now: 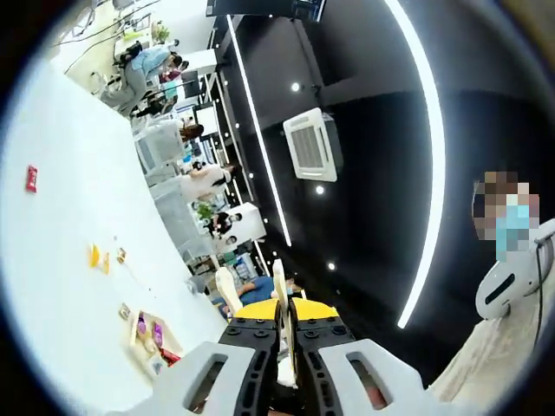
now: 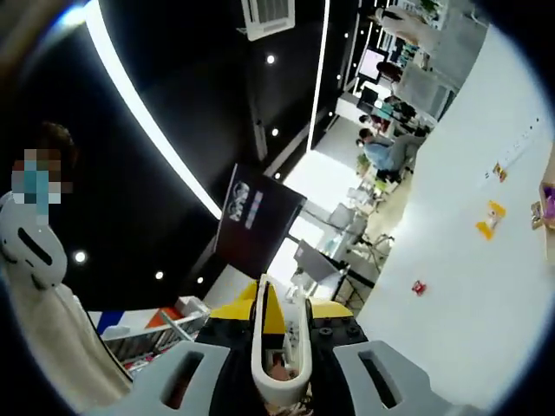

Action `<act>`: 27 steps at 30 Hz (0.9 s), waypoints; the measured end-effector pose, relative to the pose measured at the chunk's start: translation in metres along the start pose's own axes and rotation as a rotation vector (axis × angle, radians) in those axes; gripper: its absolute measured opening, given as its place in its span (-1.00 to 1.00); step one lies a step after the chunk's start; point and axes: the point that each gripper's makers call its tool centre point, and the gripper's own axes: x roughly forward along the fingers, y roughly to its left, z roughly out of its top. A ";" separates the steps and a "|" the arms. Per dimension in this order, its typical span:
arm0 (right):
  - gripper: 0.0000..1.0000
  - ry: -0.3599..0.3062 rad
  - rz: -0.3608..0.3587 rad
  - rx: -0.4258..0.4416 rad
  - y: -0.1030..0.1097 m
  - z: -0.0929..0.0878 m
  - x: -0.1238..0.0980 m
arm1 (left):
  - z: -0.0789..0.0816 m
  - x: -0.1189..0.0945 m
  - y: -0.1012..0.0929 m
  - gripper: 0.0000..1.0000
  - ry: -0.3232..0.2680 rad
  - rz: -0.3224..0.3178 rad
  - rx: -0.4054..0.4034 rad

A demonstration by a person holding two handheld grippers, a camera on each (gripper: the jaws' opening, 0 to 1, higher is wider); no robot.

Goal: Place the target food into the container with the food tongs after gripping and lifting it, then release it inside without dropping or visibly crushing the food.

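Both cameras are pointing up and across a large room rather than down at a work surface. In the left gripper view the left gripper is rising from the bottom edge with its jaws pressed nearly together, a thin pale piece showing between them; what that piece is cannot be told. A white wall is sweeping down the left side, carrying a small red tag and yellow stickers, with a shelf of purple items low beside the gripper. The black ceiling is holding a square air vent and long light strips. People are sitting far off at the top left, and a person in a pale top is standing at the right edge, partly cut off.

In the right gripper view the right gripper is clamping a pair of white tongs, whose looped end is sitting low between the jaws with both arms pinched close. A dark hanging sign is showing just beyond the tips. The food and container cannot be made out in either view. The tong tips are hanging in open air, well apart from the wall and ceiling
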 end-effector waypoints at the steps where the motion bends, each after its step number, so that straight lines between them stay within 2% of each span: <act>1: -0.58 -0.004 -0.014 -0.001 -0.004 0.004 -0.005 | 0.004 -0.004 0.004 -0.95 -0.002 0.013 0.006; 3: -0.58 0.007 -0.042 -0.030 -0.010 0.006 -0.009 | 0.005 -0.008 0.009 -0.89 0.013 0.036 0.021; 6: -0.58 0.050 -0.123 -0.113 -0.027 0.008 -0.020 | 0.001 -0.019 0.026 -0.84 0.098 0.119 0.139; 8: -0.58 0.067 -0.147 -0.124 -0.033 0.009 -0.025 | -0.002 -0.026 0.035 -0.82 0.149 0.174 0.207; 14: -0.58 0.140 -0.239 -0.195 -0.054 0.005 -0.039 | -0.010 -0.035 0.055 -0.77 0.262 0.279 0.361; 17: -0.58 0.199 -0.288 -0.252 -0.063 0.000 -0.043 | -0.018 -0.039 0.069 -0.73 0.344 0.342 0.439; 23: -0.58 0.283 -0.352 -0.353 -0.076 -0.002 -0.045 | -0.029 -0.044 0.085 -0.70 0.445 0.407 0.519; 25: -0.58 0.301 -0.370 -0.383 -0.079 -0.001 -0.046 | -0.030 -0.044 0.088 -0.69 0.457 0.417 0.532; 27: -0.58 0.355 -0.404 -0.455 -0.087 0.000 -0.049 | -0.031 -0.046 0.094 -0.68 0.484 0.438 0.552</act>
